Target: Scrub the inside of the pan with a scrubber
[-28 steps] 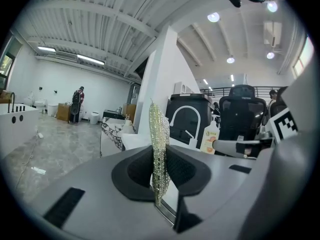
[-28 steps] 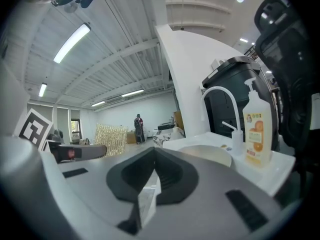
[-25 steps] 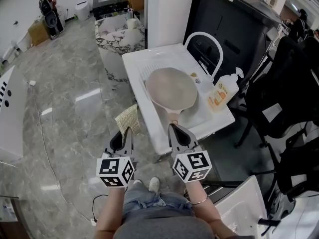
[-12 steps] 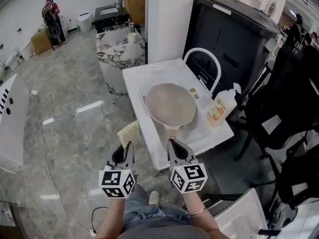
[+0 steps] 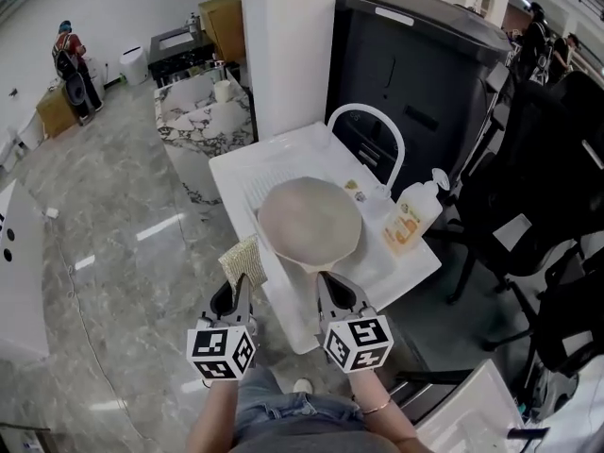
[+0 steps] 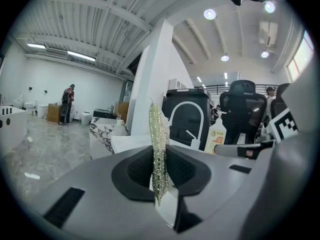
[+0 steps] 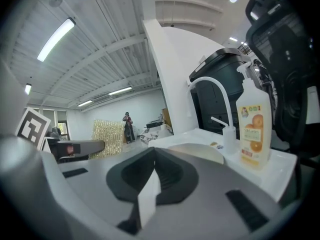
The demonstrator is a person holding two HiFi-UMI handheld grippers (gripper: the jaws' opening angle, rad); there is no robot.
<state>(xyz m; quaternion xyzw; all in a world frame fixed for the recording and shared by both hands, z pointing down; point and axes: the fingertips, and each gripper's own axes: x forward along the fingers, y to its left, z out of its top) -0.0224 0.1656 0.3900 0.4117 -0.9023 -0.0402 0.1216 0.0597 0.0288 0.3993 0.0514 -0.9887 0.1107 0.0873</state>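
A round beige pan (image 5: 310, 221) lies in the white sink unit (image 5: 264, 170), its handle pointing toward me. My right gripper (image 5: 326, 285) is at the sink's near edge, shut on the handle end, which shows as a pale strip (image 7: 146, 200) between the jaws. The pan's rim (image 7: 197, 152) lies just past that gripper (image 7: 154, 156). My left gripper (image 5: 238, 287) hangs left of the sink, off its edge, shut on a glittery gold scrubber (image 5: 243, 259). The scrubber (image 6: 158, 129) stands edge-on between the jaws of the left gripper (image 6: 160, 156).
An arched white faucet (image 5: 366, 132) and an orange soap bottle (image 5: 408, 217) stand behind the pan. A black cabinet (image 5: 425, 55) and dark office chairs (image 5: 547, 187) crowd the right. A white pillar (image 5: 283, 45) and marble counter (image 5: 193, 111) sit behind; a person (image 5: 68, 59) stands far left.
The view has swung, and the sink with its pan now sits nearer both grippers. The right gripper's tips have closed up on the pan's rim, covering more handle. The scrubber stays gripped.
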